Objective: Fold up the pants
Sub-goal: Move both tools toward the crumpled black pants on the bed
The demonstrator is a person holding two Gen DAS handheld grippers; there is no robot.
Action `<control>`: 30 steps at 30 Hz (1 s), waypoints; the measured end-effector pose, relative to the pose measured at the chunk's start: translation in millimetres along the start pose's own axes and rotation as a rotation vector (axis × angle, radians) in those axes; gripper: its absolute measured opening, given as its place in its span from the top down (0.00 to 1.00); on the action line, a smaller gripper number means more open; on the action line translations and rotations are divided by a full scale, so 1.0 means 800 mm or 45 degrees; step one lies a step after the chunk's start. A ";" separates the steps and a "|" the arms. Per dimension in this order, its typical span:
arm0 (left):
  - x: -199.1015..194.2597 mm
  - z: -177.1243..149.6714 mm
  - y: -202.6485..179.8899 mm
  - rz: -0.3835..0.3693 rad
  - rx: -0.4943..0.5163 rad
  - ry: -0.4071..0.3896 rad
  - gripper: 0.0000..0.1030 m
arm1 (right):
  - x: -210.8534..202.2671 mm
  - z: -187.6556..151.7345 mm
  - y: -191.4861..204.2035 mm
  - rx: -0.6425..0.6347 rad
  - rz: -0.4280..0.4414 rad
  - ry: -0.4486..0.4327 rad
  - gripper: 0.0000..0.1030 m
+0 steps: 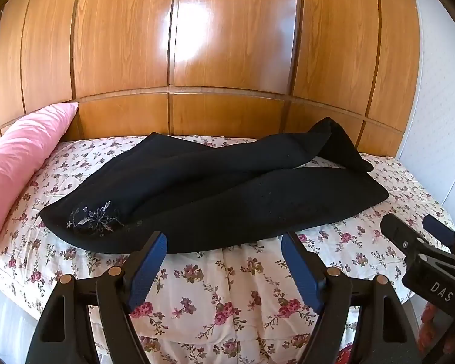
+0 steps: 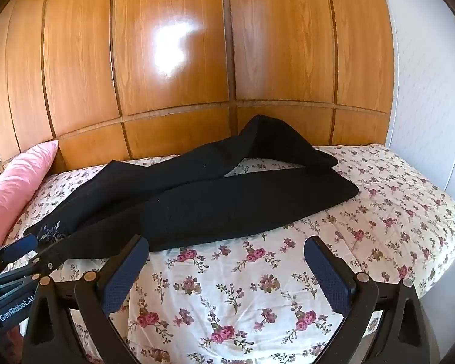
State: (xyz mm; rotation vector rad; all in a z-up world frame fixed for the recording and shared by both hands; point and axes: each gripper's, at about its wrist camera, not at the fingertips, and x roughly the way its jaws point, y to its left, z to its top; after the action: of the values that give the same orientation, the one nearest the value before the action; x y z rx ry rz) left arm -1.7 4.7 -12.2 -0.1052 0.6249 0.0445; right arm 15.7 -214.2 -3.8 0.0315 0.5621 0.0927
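From the left wrist, the left gripper (image 1: 224,242) gapes empty just short of black pants (image 1: 215,188) sprawled across the flowered bed (image 1: 221,288), while from the right wrist the right gripper (image 2: 227,250) likewise hangs spread, holding nothing.

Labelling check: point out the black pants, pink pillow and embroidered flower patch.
Black pants (image 1: 257,209), left wrist view, near leg's middle.
Pink pillow (image 1: 18,157), left wrist view, centre of its face.
Embroidered flower patch (image 1: 95,217), left wrist view, stitching's centre.

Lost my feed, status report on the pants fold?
Left hand-held gripper and right hand-held gripper open, empty. Black pants unfolded on floral bedspread, legs crossed. Nothing blocking.
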 end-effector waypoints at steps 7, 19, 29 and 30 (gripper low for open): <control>-0.001 0.003 -0.002 -0.002 -0.002 0.002 0.23 | 0.000 -0.001 0.001 -0.008 -0.006 0.003 0.00; -0.001 0.005 -0.002 -0.003 -0.007 0.007 0.23 | 0.001 0.000 0.001 -0.010 0.004 0.003 0.00; 0.002 0.004 -0.002 -0.007 -0.010 0.022 0.23 | 0.001 0.000 0.001 -0.010 0.009 0.006 0.00; 0.002 0.004 -0.002 -0.006 -0.011 0.024 0.23 | 0.002 -0.001 0.001 -0.012 0.007 0.011 0.00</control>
State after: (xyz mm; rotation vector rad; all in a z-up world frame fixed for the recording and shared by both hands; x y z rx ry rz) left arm 1.8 3.6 -10.2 -0.1153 0.6430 0.0414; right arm 16.5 -213.2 -4.9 0.0238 0.5701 0.1009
